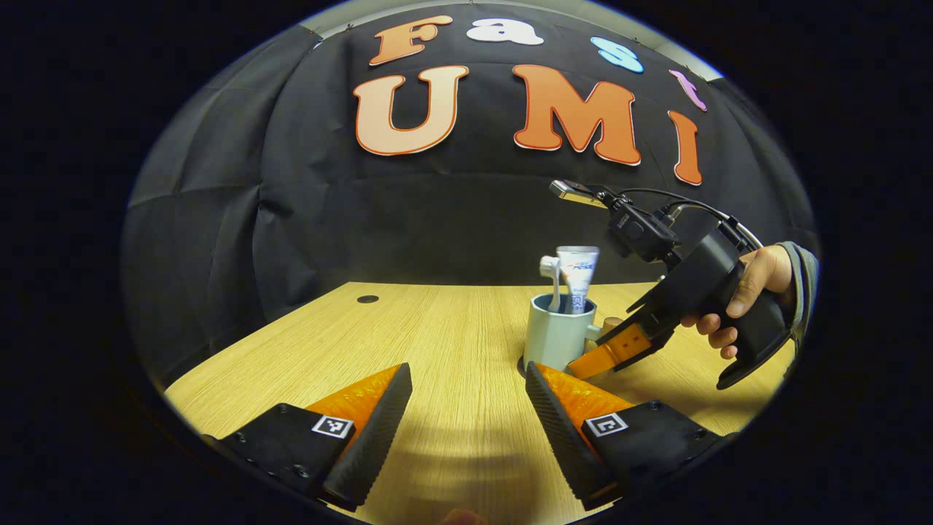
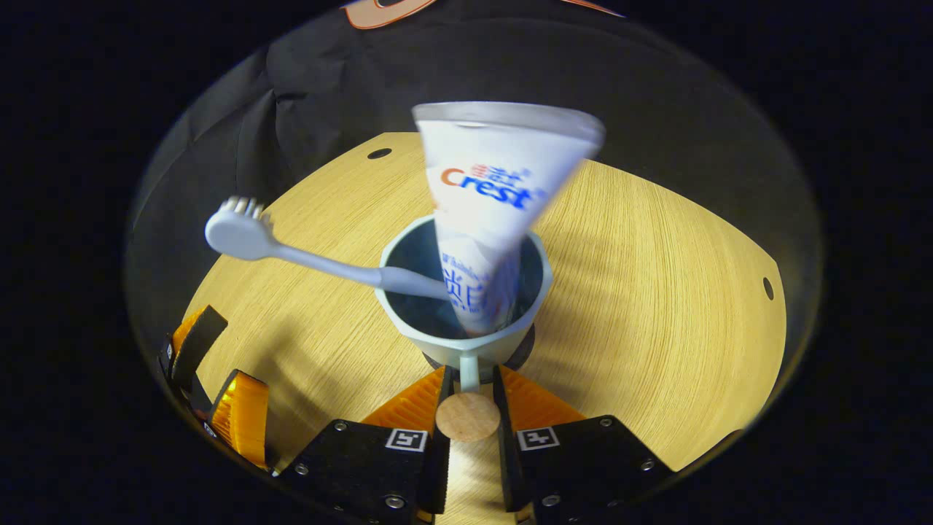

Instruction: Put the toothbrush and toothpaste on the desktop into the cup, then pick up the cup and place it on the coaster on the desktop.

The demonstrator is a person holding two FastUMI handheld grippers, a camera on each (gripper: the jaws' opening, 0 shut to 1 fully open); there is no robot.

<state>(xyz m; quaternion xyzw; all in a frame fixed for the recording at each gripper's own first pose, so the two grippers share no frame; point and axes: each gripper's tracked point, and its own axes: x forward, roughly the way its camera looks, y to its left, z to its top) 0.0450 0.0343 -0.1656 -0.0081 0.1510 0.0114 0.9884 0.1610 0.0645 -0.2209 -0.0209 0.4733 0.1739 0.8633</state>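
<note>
Wooden counter [image 2: 656, 306] carries the cup [image 2: 466, 335], toothbrush [image 2: 291, 251] and toothpaste [image 2: 488, 219] standing inside. My right tool [image 2: 467, 386] grips the cup's handle [image 2: 469, 375]; my left tool [image 1: 466, 408] hangs wide open near the cup.

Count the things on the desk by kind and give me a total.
Cup: 1
Toothbrush: 1
Toothpaste tube: 1
Coaster, dark, under the cup: 1
Total: 4
</note>
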